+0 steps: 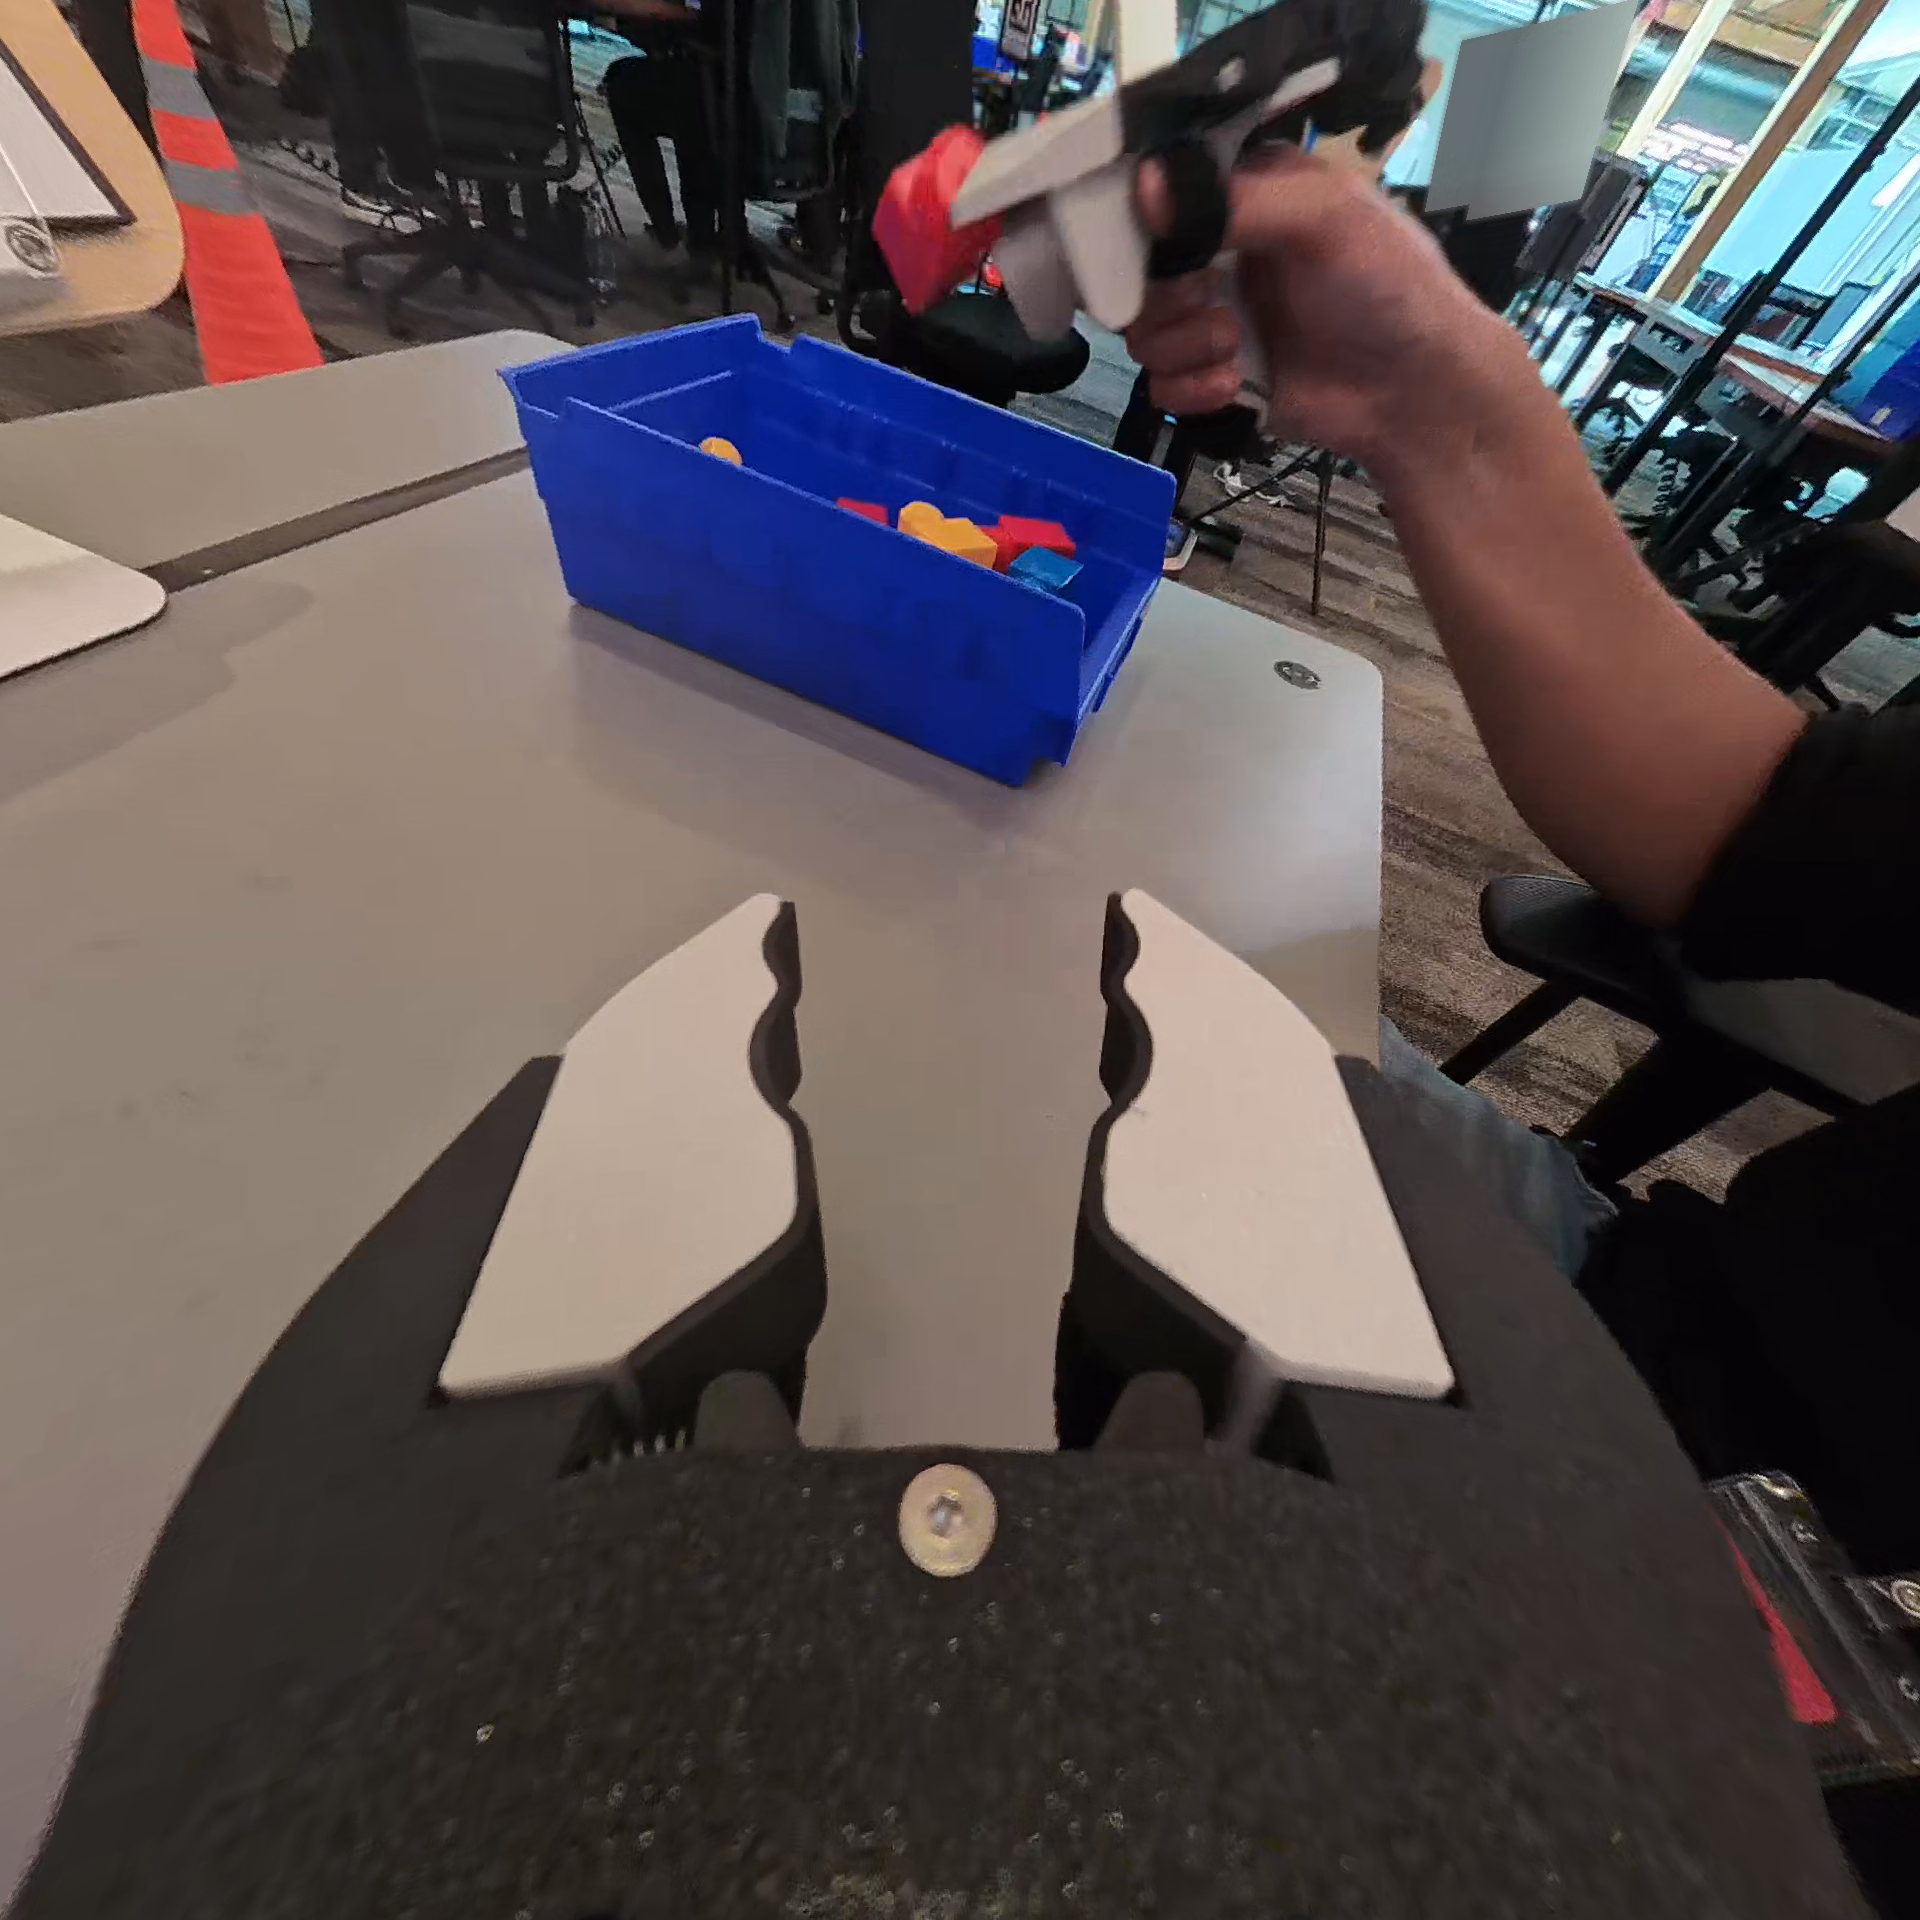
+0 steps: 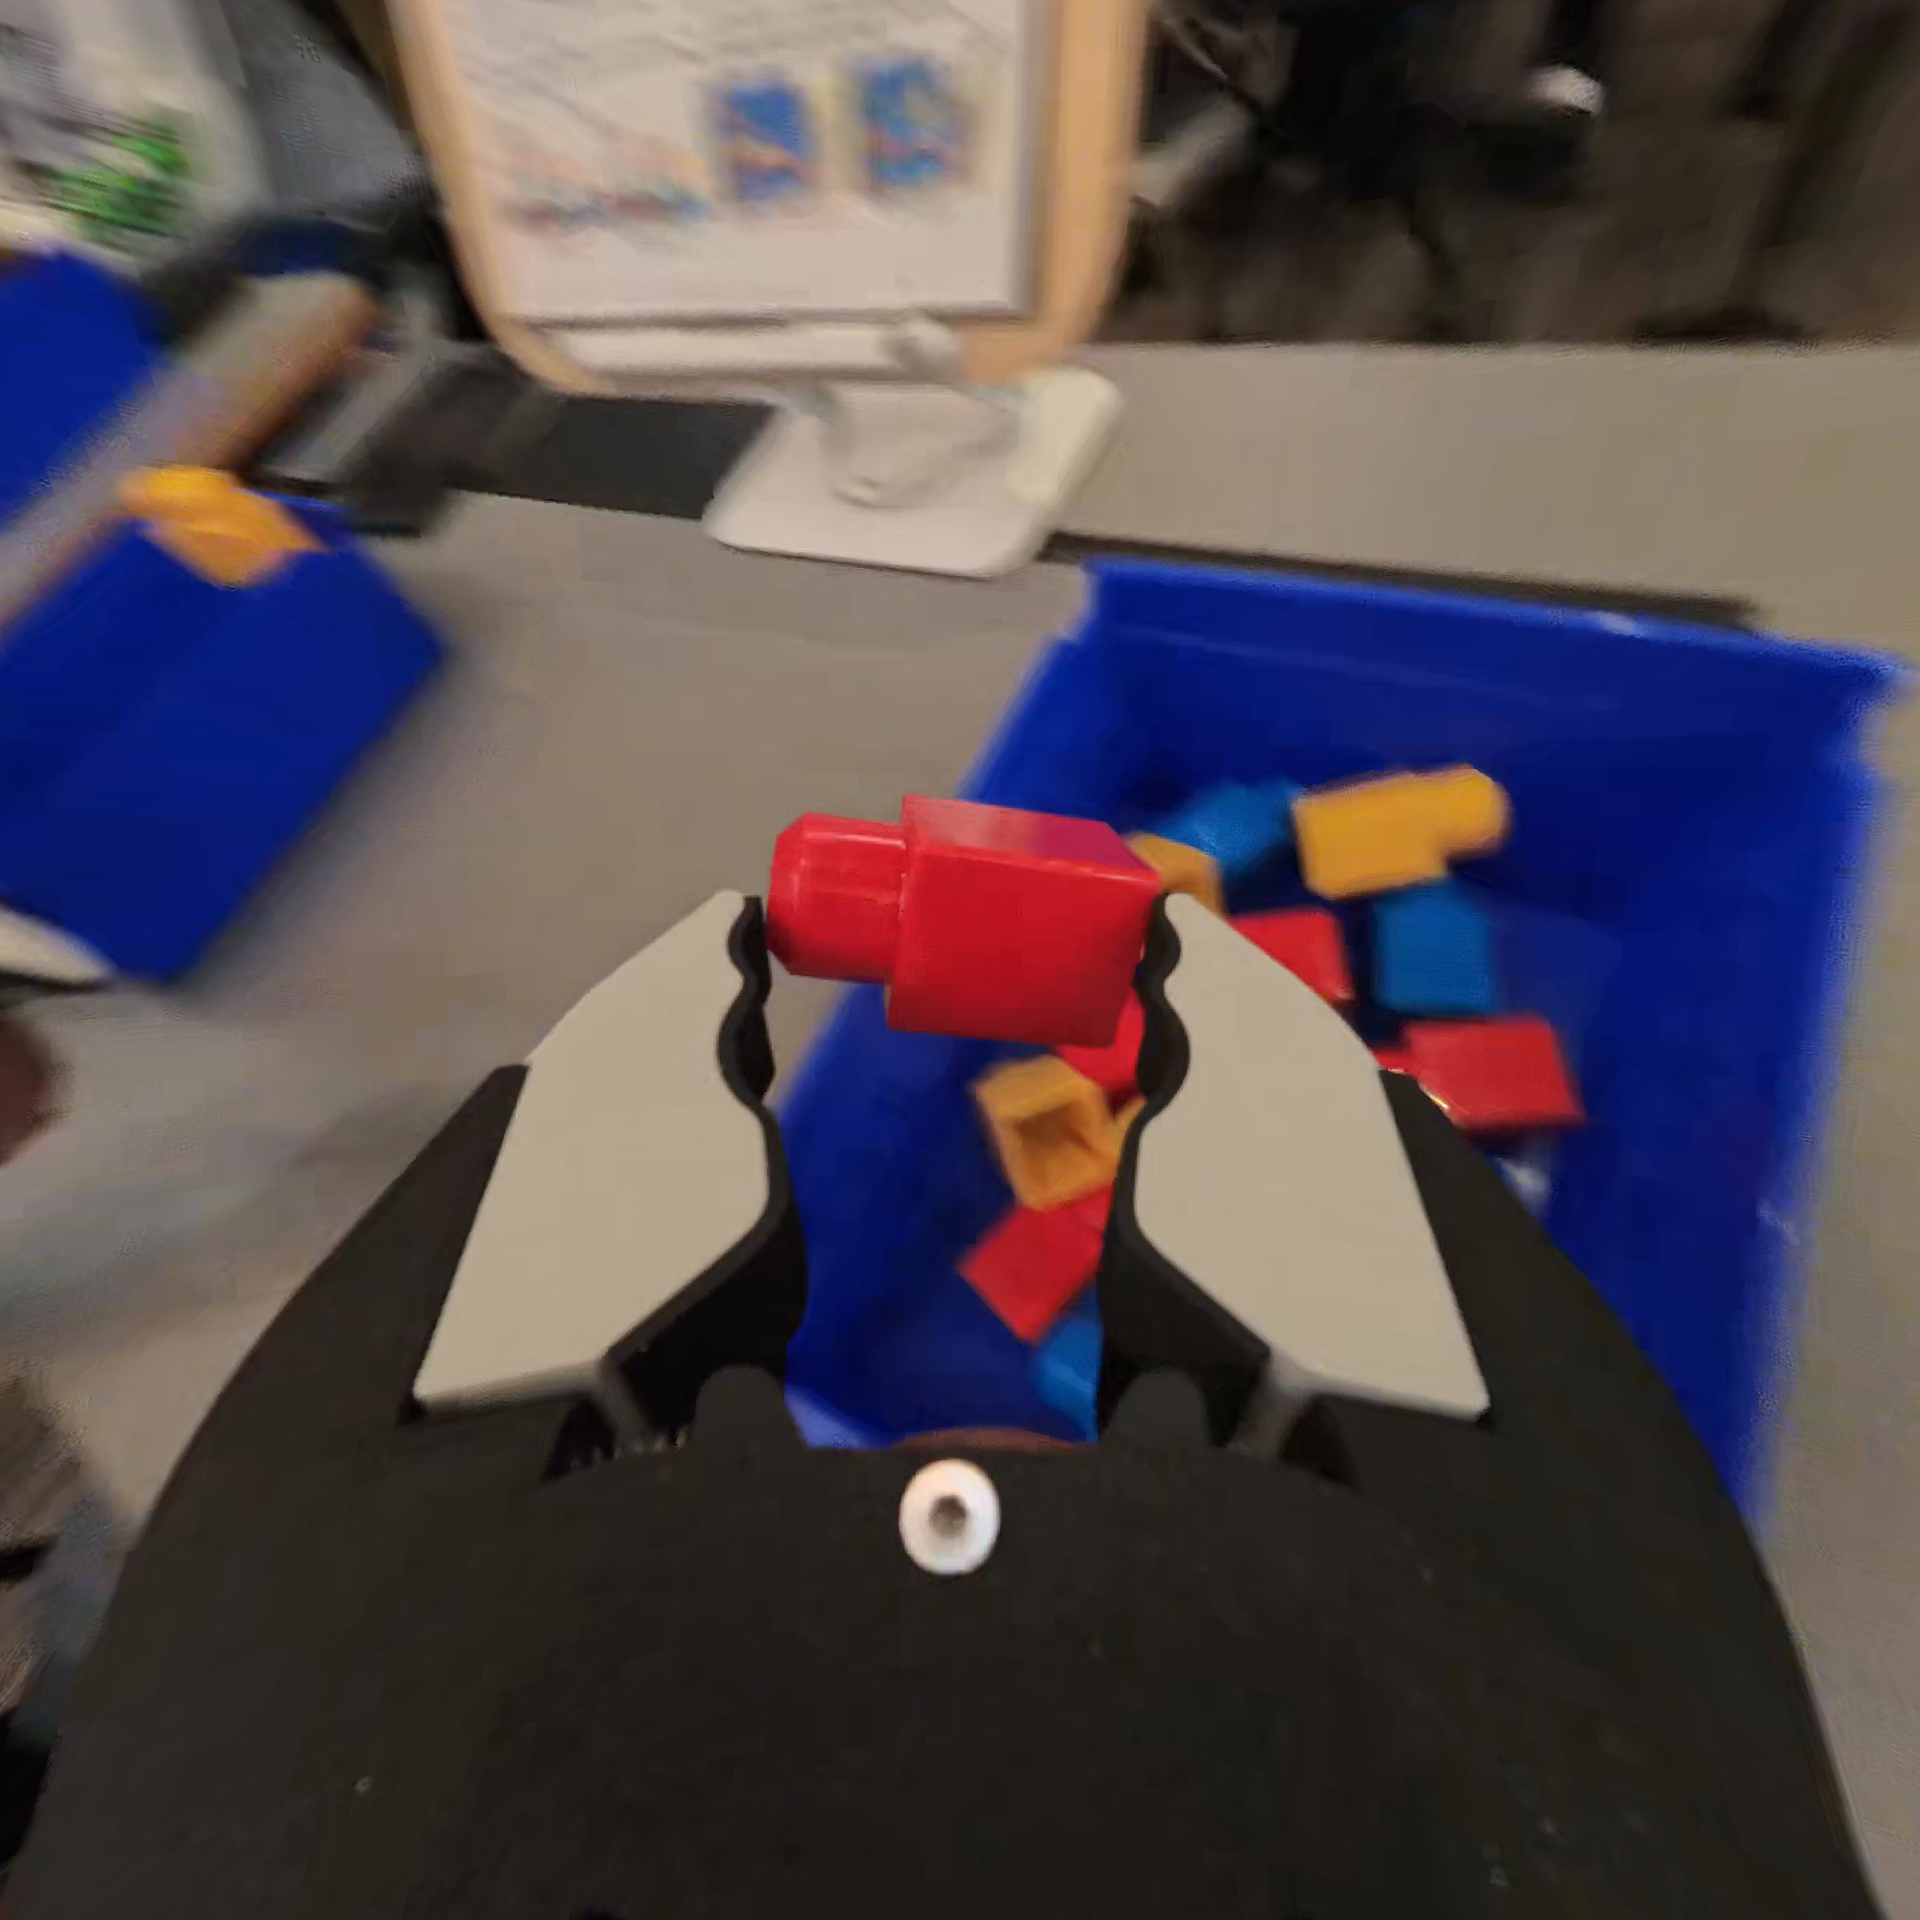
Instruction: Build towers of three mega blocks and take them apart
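Observation:
My right gripper [image 2: 956,925] is shut on a red mega block [image 2: 997,914], which lies sideways between the fingertips with its stud to the left. It hangs above the near left corner of a blue bin [image 2: 1714,727] that holds several loose red, blue and orange blocks [image 2: 1392,831]. In the left wrist view the right gripper [image 1: 1049,218] holds the red block [image 1: 920,229] in the air above and behind the blue bin [image 1: 831,603]. My left gripper [image 1: 948,925] is open and empty, low over the grey table [image 1: 364,831] in front of the bin.
A second blue bin [image 2: 208,748] with an orange block [image 2: 213,520] on top stands at the left. A white stand [image 2: 914,488] holding a framed board stands at the back of the table. The table's right edge [image 1: 1382,831] drops to carpet, with chairs beyond. There is about 30 centimeters between the tips of the two grippers.

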A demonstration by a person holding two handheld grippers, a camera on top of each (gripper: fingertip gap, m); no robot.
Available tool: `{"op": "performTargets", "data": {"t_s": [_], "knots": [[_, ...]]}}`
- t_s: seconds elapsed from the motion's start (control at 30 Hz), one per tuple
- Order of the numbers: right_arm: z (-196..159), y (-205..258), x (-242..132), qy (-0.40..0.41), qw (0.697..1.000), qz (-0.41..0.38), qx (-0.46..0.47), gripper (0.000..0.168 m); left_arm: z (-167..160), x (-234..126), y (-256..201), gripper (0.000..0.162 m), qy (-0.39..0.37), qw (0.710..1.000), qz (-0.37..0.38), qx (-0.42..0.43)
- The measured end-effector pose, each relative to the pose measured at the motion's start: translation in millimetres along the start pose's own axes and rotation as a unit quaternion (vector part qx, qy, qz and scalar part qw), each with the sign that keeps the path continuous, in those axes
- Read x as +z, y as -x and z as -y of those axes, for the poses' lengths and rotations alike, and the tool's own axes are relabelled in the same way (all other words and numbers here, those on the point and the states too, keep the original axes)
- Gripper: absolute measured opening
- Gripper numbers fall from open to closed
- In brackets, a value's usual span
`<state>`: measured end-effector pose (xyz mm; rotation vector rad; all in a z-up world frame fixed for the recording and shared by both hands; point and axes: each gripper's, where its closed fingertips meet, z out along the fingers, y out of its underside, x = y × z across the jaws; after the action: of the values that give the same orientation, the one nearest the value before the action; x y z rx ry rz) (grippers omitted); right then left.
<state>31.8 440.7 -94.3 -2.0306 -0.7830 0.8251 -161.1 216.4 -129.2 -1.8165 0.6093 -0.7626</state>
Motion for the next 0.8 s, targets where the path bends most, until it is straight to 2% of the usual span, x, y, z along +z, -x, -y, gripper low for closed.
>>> {"op": "performTargets", "data": {"t_s": [0.13,0.27,0.4,0.67,0.8], "knots": [[-40.0,-66.8,11.9,0.071,0.988,-0.140,-0.008,0.069,-7.1,7.2,-3.7,0.052,0.017,1.000,-0.015,-0.003],[-60.0,-88.2,29.2,0.128,0.966,-0.217,-0.056,0.069,-24.9,17.7,-4.8,0.052,0.056,0.998,-0.021,-0.003],[-73.7,-90.0,44.1,0.167,0.962,-0.211,-0.053,0.069,-32.8,21.5,-8.5,0.050,0.079,0.997,-0.024,0.007],[-96.5,-102.1,53.1,0.241,0.934,-0.232,-0.129,0.069,-35.7,21.6,-4.5,0.048,0.079,0.997,-0.024,-0.006],[-97.1,-101.6,52.6,0.242,0.932,-0.231,-0.141,0.070,-39.0,22.6,-3.1,0.048,0.089,0.996,-0.018,-0.001]]}}
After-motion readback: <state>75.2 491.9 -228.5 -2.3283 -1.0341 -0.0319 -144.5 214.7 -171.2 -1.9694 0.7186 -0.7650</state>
